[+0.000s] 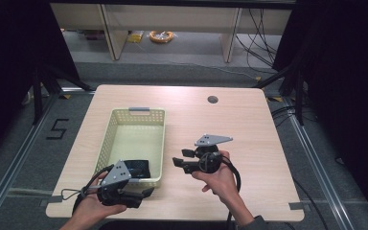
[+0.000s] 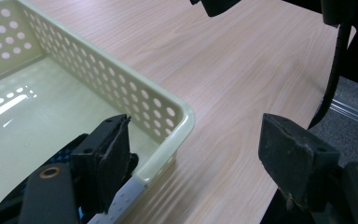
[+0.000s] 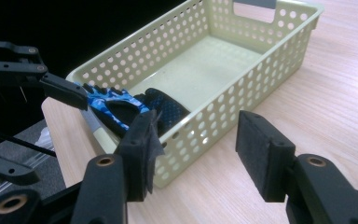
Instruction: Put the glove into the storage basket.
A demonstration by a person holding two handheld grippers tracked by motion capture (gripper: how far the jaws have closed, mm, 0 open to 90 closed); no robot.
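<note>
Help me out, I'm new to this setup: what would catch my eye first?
The pale yellow perforated plastic basket sits left of centre on the light wooden table, with a blue-and-black patterned glove at its near end. The left gripper hovers open by the basket's near corner, and the right gripper, also open and empty, is beside the basket's right wall.

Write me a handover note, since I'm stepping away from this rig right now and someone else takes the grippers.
Left gripper: open, nothing between its jaws, at the near corner of the pale yellow perforated plastic basket.
Right gripper: open and holding nothing, over the wooden table right of the basket.
Blue and black patterned glove: lies in the basket's near end, partly against the rim.
Done: glove is in the basket.
Left: probably just check that it sits fully inside, then withdraw both grippers.
</note>
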